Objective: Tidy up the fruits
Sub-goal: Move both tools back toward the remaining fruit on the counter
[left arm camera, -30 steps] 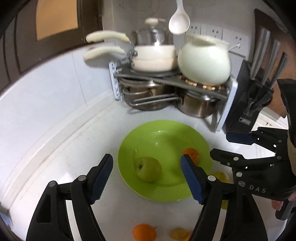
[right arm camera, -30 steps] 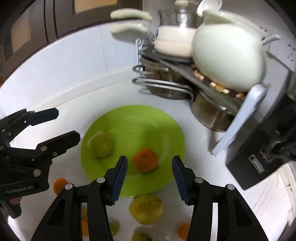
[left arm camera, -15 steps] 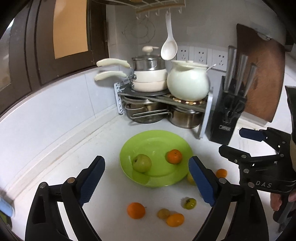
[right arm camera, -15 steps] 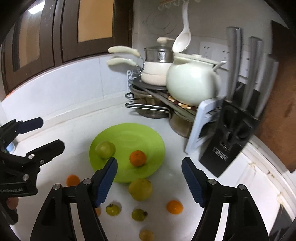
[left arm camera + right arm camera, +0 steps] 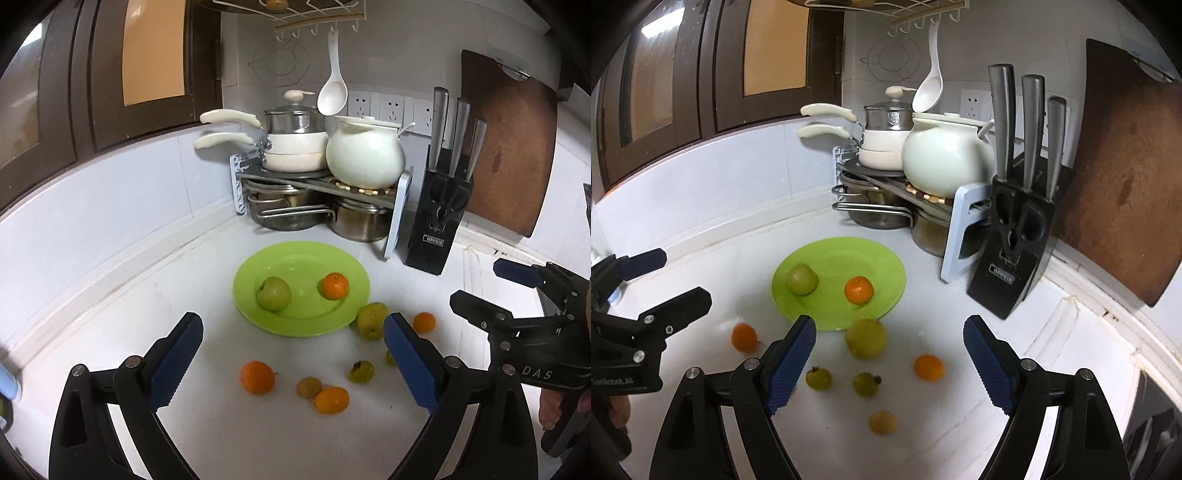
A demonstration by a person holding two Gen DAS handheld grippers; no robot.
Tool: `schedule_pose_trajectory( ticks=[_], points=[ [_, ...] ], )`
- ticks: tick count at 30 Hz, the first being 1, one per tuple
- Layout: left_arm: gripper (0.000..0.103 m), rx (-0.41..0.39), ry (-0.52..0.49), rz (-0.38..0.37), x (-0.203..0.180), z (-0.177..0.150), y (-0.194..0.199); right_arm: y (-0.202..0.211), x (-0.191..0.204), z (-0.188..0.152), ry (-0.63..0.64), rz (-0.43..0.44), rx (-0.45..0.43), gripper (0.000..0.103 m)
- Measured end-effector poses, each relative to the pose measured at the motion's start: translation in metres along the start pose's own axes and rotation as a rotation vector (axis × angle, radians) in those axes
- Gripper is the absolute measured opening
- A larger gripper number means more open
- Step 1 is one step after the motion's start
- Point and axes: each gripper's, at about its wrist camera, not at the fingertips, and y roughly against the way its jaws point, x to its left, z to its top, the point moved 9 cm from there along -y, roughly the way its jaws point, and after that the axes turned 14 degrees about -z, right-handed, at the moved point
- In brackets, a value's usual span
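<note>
Left view: my left claw (image 5: 291, 354) pulled back and up from the green plate (image 5: 258, 266), jaws wide, empty; apple (image 5: 273, 294) and orange (image 5: 334, 285) stay on it.
Right view: my right claw (image 5: 888, 363) also backed off, wide, empty; yellow-green fruit (image 5: 866, 338) touches the plate rim, small ones loose on counter (image 5: 942, 424).
Meaning: two placed, rest still to collect.

A white worktop (image 5: 110, 332) runs into a tiled corner. There a metal rack (image 5: 317, 181) carries a cream saucepan (image 5: 295, 151) and a round white pot (image 5: 364, 155), with steel pots (image 5: 354, 221) underneath. A white ladle (image 5: 332, 96) hangs from hooks above. Just right of the rack stands a black knife block (image 5: 436, 225), and a brown cutting board (image 5: 509, 147) leans against the wall behind it.
</note>
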Motion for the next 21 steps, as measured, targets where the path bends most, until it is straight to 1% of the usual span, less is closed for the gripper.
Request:
schedule_pose_trajectory(
  ticks=[11, 15, 18, 21],
  points=[
    [0.099, -0.013, -0.032, 0.026, -0.012, -0.026, 0.002, 0.002, -0.003, -0.030, 0.014, -0.004, 0.013, 0.083],
    [0.099, 0.004, -0.016, 0.013, -0.012, -0.038, -0.005, -0.004, -0.002, -0.043, 0.019, -0.004, 0.045, 0.083],
    [0.099, 0.036, -0.016, -0.012, -0.014, -0.050, -0.013, -0.009, -0.001, -0.054, 0.025, -0.004, 0.072, 0.083],
    [0.095, 0.074, -0.015, -0.019, -0.014, -0.062, -0.025, -0.014, -0.002, -0.062, 0.040, -0.016, 0.089, 0.083]
  ],
)
